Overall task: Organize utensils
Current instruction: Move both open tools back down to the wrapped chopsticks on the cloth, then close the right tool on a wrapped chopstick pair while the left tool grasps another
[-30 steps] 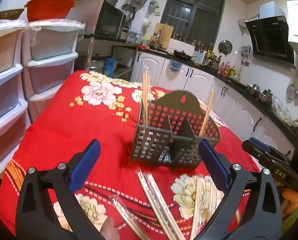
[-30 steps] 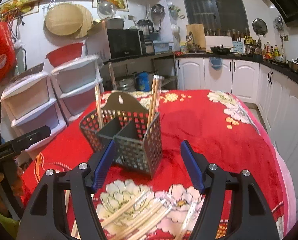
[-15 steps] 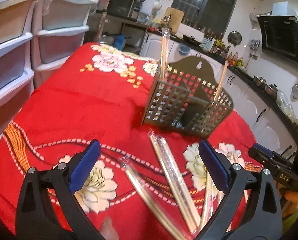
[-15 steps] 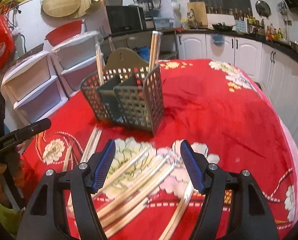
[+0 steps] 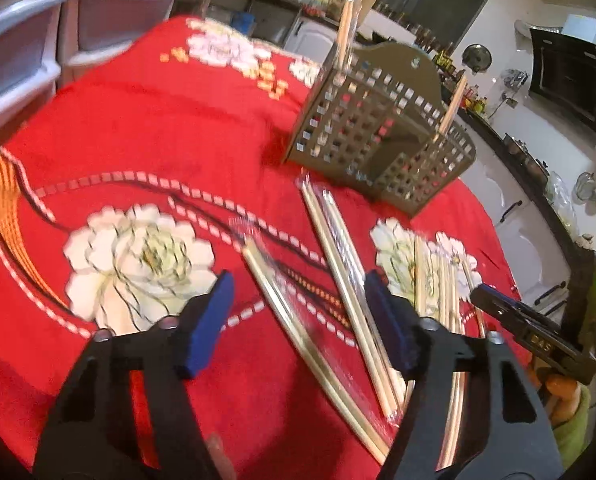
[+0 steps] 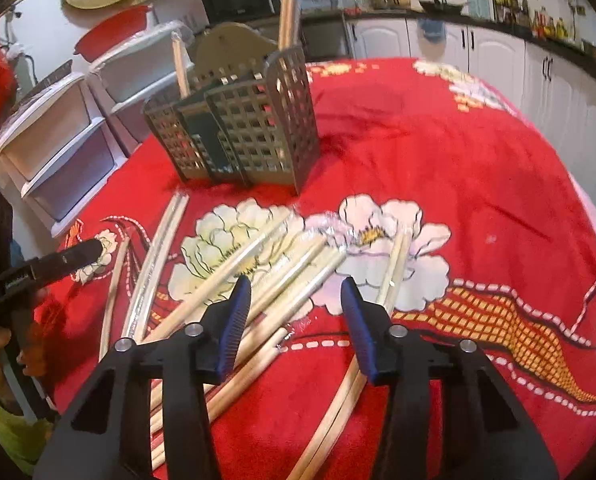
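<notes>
A kitchen surrounds the scene: white cabinets (image 6: 494,52) under a dark worktop along the far wall, a black range hood (image 5: 570,76), and stacked plastic drawer units (image 6: 58,136) at one side. The counter carries a red cloth with white flowers (image 6: 438,152) that covers it to its edges.

Toward the far middle of the counter stands a grey perforated utensil holder (image 6: 242,128), with a few chopsticks upright in its compartments. On the cloth between the holder and the near edge lie loose chopsticks in clear wrappers (image 6: 258,280), scattered at crossing angles.

The left tool (image 5: 298,316) is above the near edge with its jaws closing; two wrapped pairs (image 5: 338,292) lie in the gap between its blue pads, and the pads do not touch them. The right tool (image 6: 294,316) is also closing, jaws apart, over the near ends of the central bunch; a curved pair (image 6: 390,276) passes just by its right pad, untouched as far as can be seen.
</notes>
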Tool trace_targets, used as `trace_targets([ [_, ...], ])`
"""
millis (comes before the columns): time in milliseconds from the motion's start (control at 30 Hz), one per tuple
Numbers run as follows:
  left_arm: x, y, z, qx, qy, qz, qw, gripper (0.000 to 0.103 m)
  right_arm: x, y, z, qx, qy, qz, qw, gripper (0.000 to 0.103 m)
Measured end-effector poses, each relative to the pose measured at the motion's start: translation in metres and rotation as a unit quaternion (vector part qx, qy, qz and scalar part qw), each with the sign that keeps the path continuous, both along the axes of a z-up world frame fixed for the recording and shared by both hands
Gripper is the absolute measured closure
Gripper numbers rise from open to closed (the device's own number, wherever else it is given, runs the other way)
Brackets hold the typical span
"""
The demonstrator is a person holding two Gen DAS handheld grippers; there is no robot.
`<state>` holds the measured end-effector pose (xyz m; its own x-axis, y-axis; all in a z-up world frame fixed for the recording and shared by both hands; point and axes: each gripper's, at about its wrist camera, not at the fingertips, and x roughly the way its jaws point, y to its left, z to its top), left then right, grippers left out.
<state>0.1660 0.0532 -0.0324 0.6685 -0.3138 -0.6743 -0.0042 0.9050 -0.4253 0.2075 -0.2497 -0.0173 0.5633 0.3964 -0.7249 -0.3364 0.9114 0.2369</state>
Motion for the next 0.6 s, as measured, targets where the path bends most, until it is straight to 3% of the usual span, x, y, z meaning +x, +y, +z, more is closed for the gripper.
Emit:
trace_targets([
  [167,0.004,0.001,-0.014,0.000,0.029,0.011,0.9995,0.064,0.017,-0.001,-0.011,-0.001,0.034,-0.012,0.999,0.071],
  [333,0.011,-0.001,-0.014,0.018,0.033,0.014,0.9992,0.065,0.037,-0.001,-0.016,-0.001,0.057,-0.022,0.998,0.077],
  [600,0.026,-0.006,-0.014,0.051,0.037,0.017,0.9979,0.065,0.056,0.002,-0.018,-0.010,0.068,-0.024,0.997,0.078],
])
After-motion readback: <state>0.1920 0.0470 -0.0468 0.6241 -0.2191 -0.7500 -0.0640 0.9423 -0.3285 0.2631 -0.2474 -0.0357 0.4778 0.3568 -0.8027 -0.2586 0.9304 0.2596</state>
